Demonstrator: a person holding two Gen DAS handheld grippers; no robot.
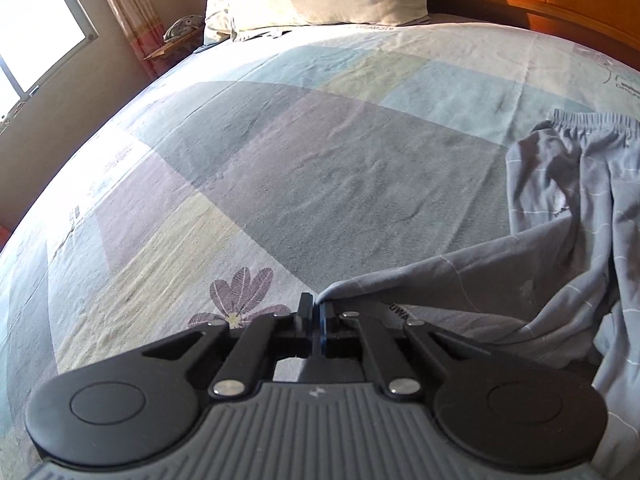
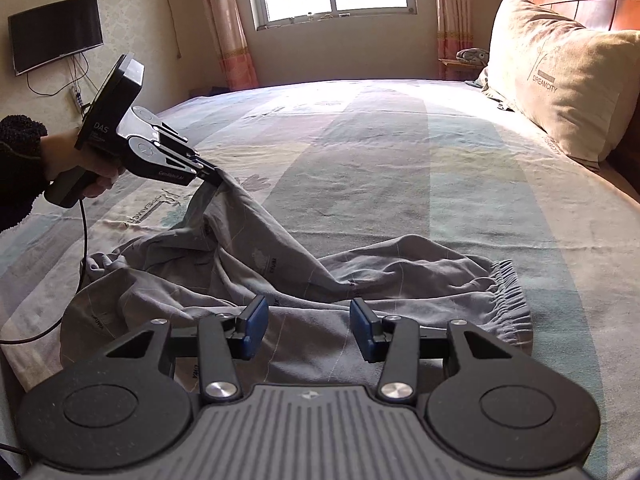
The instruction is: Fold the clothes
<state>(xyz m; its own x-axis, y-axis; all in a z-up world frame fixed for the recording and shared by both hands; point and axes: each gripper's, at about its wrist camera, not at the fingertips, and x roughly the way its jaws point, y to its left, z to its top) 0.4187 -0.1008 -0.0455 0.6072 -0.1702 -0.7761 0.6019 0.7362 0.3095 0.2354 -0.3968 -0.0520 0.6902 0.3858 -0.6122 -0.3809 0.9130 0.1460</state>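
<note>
bed (image 2: 400,168) open | left gripper (image 1: 316,308) pinches trousers (image 2: 360,276) hem | right gripper (image 2: 306,326) agape

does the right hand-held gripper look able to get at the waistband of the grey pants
Probably yes: the right hand-held gripper is open just above the grey pants, and the elastic waistband lies uncovered to its right, nothing between. The left hand-held gripper pinches the far end.
</note>
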